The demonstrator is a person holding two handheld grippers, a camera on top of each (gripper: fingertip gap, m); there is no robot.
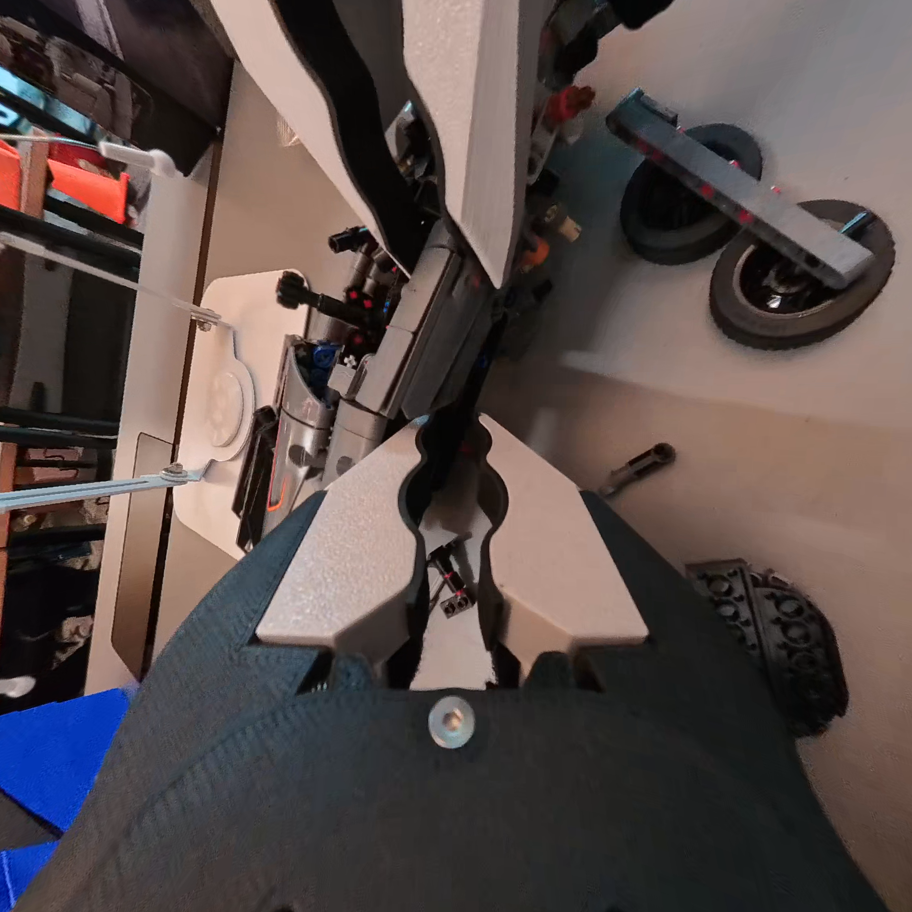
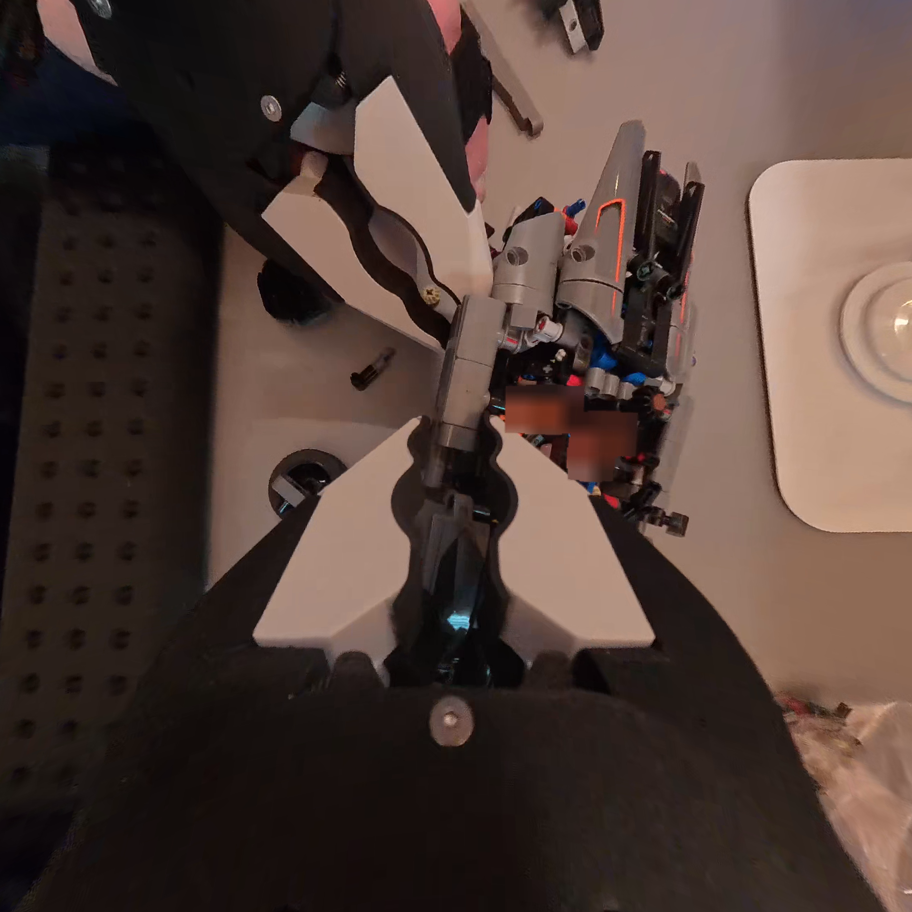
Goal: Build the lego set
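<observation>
Grippers both on the lego model (image 2: 582,316), which sits mid-bench, grey panels with orange stripes over a black, blue and red core. Right gripper (image 2: 456,434) has its jaws pinching the grey beam end and a dark part of the model at 12 o'clock in its own view. Left gripper (image 1: 451,434) has its jaws nearly together around the model's dark edge; from the right wrist view it enters from 10 o'clock, touching the grey beam. Two loose wheels (image 1: 799,276) lie at 2 o'clock in the left view under a grey beam (image 1: 740,192). Small black pin (image 2: 371,370) rests on the bench (image 2: 740,617) at 9 o'clock of the model. Black studded plate (image 2: 98,444) at far 9 o'clock.
</observation>
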